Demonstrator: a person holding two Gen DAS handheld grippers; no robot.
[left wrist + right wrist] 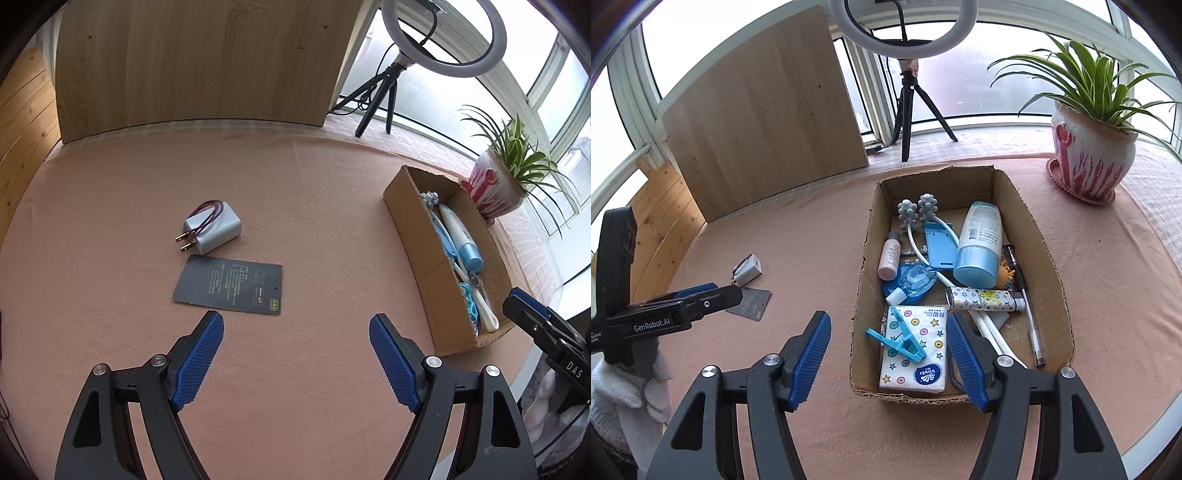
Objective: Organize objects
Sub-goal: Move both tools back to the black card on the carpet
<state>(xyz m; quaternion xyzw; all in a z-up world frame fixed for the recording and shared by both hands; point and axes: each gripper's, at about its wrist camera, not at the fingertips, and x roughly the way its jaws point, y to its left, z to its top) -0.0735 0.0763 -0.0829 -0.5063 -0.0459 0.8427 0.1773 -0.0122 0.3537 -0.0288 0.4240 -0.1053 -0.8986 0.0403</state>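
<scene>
A white charger plug (212,232) with a purple cord looped on it lies on the pink table cloth, just behind a dark grey card (229,285). My left gripper (296,325) is open and empty, just in front of the card. A cardboard box (1054,273) holds a tissue pack (914,350), a blue clothes peg (897,343), a blue-capped bottle (979,245), a pen and several other small items. My right gripper (886,325) is open and empty over the box's near end. The charger (748,271) and card (750,301) also show in the right wrist view.
A potted spider plant (1089,155) stands at the back right. A ring light on a tripod (908,99) and a leaning wooden board (764,125) stand at the back. The box (410,236) sits right of the left gripper.
</scene>
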